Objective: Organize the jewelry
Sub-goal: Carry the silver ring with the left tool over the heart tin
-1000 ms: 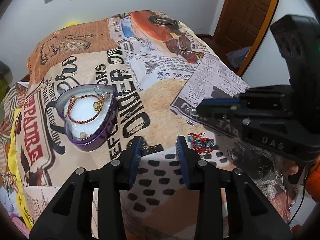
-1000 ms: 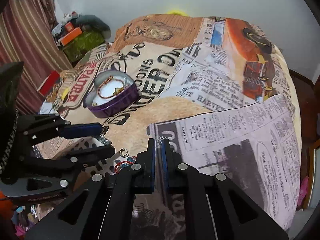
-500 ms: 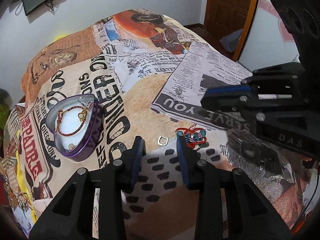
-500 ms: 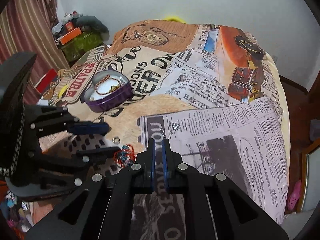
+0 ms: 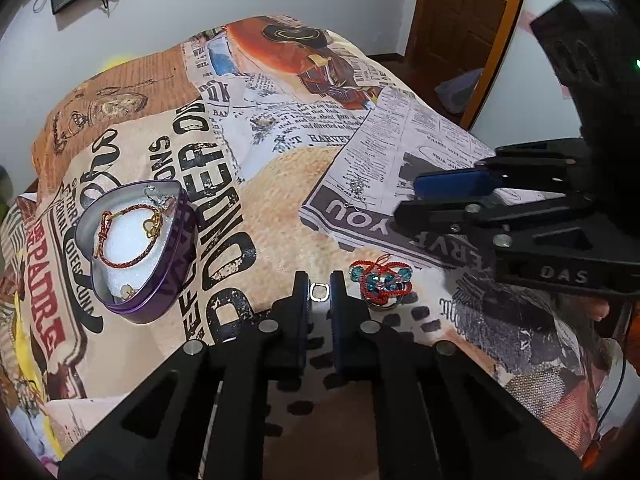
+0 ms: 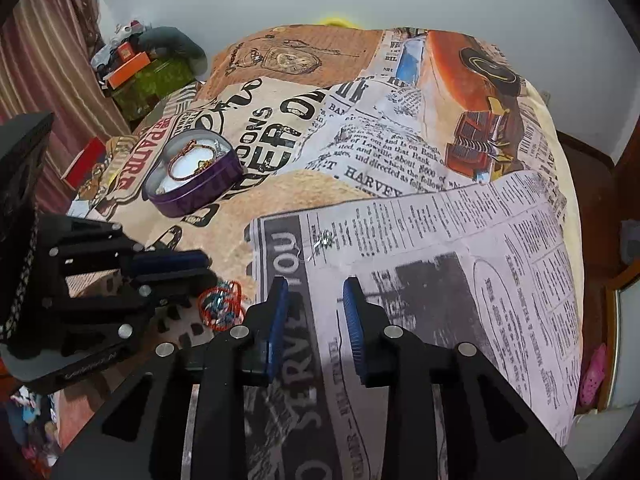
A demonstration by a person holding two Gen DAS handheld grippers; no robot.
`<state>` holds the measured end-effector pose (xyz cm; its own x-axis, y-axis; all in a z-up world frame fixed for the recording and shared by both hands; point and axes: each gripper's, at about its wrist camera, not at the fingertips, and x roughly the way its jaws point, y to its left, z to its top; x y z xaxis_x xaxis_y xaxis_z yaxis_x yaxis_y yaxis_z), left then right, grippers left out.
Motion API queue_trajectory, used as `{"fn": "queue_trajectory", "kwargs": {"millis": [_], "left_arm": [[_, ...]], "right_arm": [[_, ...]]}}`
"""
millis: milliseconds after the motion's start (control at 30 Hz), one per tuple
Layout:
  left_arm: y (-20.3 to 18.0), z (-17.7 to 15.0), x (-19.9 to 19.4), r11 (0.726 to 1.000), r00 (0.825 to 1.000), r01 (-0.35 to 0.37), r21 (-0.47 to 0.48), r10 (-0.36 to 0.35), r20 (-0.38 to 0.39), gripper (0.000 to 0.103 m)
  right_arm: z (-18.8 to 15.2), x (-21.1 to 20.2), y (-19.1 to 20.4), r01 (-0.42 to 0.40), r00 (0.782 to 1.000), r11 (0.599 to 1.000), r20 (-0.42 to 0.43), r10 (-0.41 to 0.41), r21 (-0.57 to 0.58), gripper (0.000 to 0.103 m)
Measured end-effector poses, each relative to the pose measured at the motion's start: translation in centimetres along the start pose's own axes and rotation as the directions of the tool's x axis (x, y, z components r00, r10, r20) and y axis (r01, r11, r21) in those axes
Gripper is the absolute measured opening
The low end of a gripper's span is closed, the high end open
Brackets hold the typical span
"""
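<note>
Left gripper [image 5: 319, 292] straddling the small silver ring [image 5: 319, 291] on the printed bedspread [image 5: 280, 184], jaws narrowed but apparently not yet pinching; ring lying flat between the blue pads [image 5: 335, 292] (contact too fine to confirm).

Red-cord bracelet with blue beads [image 5: 380, 280] lying just beside, at 3 o'clock of the ring. Heart-shaped purple tin [image 5: 160, 280] sitting at 9 o'clock, well apart, already holding a red-and-gold bracelet [image 5: 120, 236] on white foam.

Right gripper [image 6: 316, 300] hovering with jaws spread over the newspaper-print patch, holding nothing; silver earring [image 6: 320, 242] lying at 12 o'clock of its tips.

Judging the step: closing on the ring. Worth pressing tips lightly into the soft cloth, closing slowly, keeping clear of the beaded cord. Thin flat ring likely slipping or flipping if squeezed off-centre.
</note>
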<state>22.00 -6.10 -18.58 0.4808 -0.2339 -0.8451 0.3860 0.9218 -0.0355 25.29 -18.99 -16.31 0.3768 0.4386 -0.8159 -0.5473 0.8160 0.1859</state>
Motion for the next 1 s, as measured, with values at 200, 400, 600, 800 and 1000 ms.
{"fn": "queue_trajectory", "kwargs": {"millis": [200, 400, 600, 800, 1000], "left_arm": [[1.8, 0.4, -1.2, 0.997, 0.999, -0.01, -0.071, 0.013, 0.048, 0.008], [3.6, 1.2, -2.3, 0.994, 0.994, -0.031, -0.106, 0.042, 0.104, 0.008], [4.1, 1.3, -2.3, 0.992, 0.991, -0.032, -0.12, 0.047, 0.123, 0.008], [4.5, 1.2, -3.2, 0.99, 0.988, -0.042, -0.135, 0.062, 0.144, 0.008], [5.4, 1.2, -5.2, 0.985, 0.98, -0.061, -0.162, 0.09, 0.178, 0.008]], "right_arm": [[1.6, 1.3, 0.3, 0.024, 1.0, 0.999, 0.007, -0.024, -0.034, 0.026], [2.3, 2.9, -0.4, 0.016, 1.0, 1.0, -0.018, -0.017, -0.013, 0.026], [2.2, 3.0, -0.9, -0.013, 1.0, 1.0, -0.013, 0.013, 0.012, 0.009], [2.4, 2.2, -0.7, -0.006, 1.0, 1.0, 0.01, 0.006, 0.009, 0.006], [3.1, 0.4, -0.4, 0.001, 0.999, 1.0, 0.051, -0.001, 0.007, 0.005]]}}
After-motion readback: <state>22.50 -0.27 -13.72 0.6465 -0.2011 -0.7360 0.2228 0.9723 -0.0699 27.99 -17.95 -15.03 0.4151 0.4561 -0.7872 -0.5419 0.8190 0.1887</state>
